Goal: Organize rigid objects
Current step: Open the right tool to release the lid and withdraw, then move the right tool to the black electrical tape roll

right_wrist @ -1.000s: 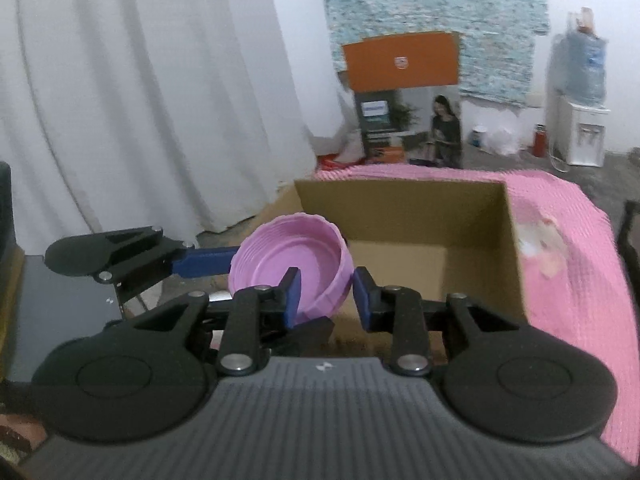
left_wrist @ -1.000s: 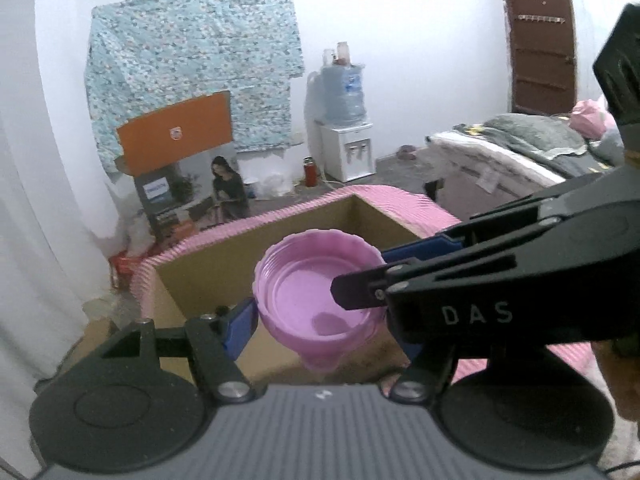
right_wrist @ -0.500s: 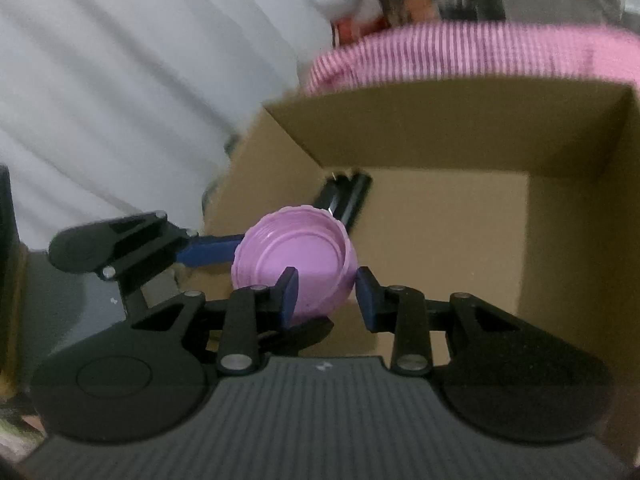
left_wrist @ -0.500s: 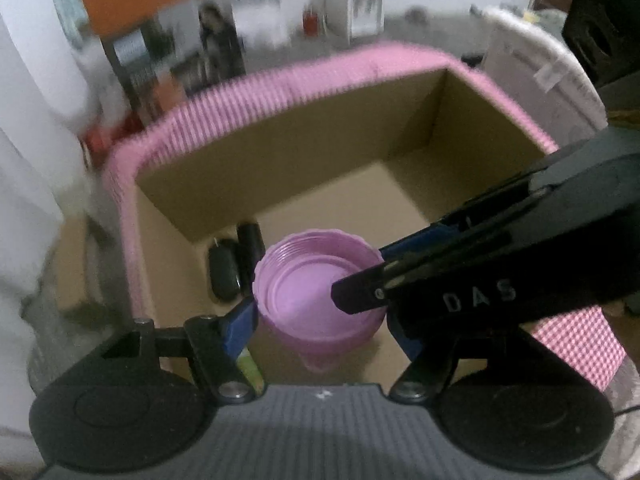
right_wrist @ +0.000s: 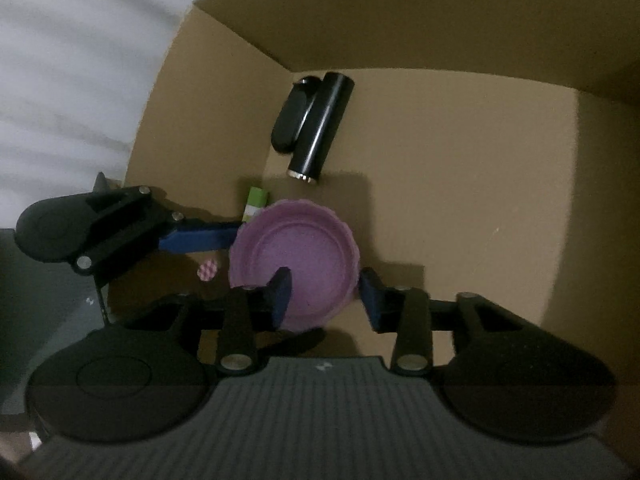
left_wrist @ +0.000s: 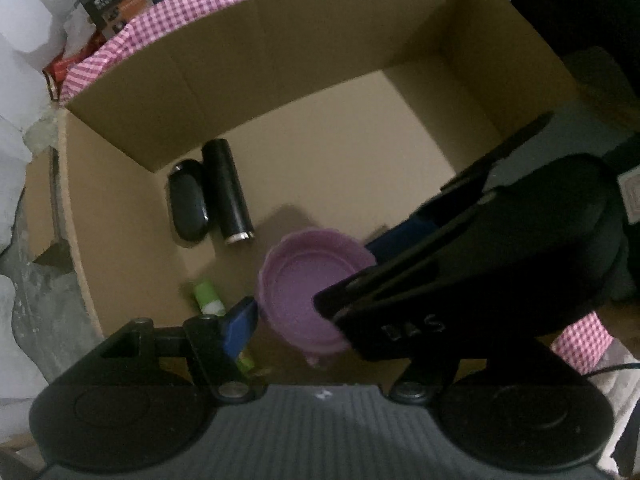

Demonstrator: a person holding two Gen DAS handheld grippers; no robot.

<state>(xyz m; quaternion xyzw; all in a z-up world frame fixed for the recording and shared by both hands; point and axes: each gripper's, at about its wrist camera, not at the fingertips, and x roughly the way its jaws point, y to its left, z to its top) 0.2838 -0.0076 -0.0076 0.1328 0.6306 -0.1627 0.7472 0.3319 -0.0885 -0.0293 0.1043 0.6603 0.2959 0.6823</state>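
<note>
One cardboard box holds four loose things: one purple bowl, one black tube, one flat black case and one small green-and-white stick. Two grippers show, the left gripper and the right gripper.

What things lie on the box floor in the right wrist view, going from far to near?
Black cylinder beside a black oval case, then the green and white tube, then the purple bowl, then a small pink checked piece.
</note>
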